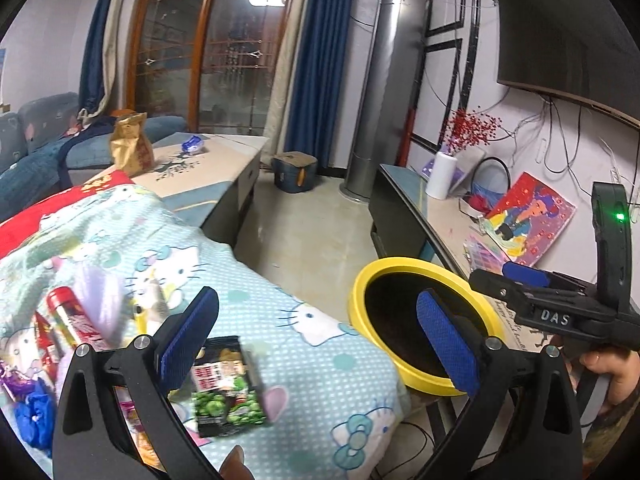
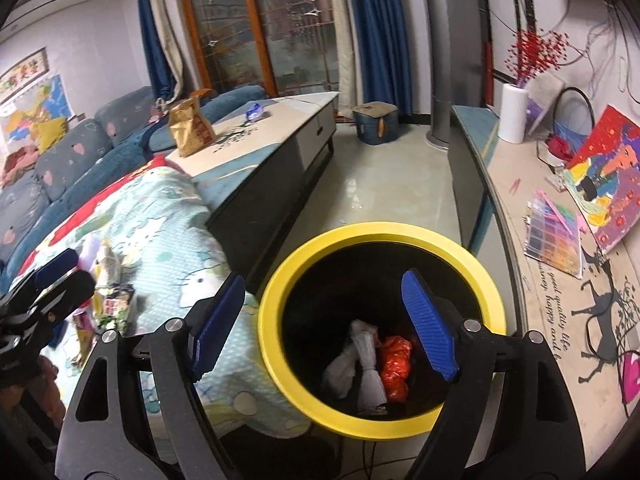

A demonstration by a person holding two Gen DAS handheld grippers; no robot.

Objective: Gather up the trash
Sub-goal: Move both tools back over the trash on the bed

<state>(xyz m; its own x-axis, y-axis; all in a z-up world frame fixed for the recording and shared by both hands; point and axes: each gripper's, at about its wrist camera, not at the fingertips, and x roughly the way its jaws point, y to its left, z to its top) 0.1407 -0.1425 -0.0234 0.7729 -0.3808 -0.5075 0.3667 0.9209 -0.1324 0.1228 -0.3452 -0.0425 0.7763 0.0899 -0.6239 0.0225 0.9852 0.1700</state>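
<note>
Wrappers: red, purple and blue crumpled snack wrappers [image 1: 52, 344] lie heaped on the pale-blue cat-print cloth [image 1: 312, 344], at nine o'clock in the left wrist view.
Left gripper: left gripper [image 1: 316, 336] released, blue pads spread wide, nothing between them; it hangs over the cloth.
Green packet: black-and-green snack packet [image 1: 226, 390] lies flat on the cloth at six o'clock, between the left gripper's fingers, touching neither.
Bin: round black bin with a yellow rim [image 2: 276, 280] stands just beside the cloth's edge, at three o'clock from the packet.
Bin contents: white crumpled bag [image 2: 362, 364] and red crumpled wrapper [image 2: 394, 364] lie side by side at the bottom.
Right gripper: right gripper [image 2: 324, 320] released, empty, over the bin's mouth.
</note>
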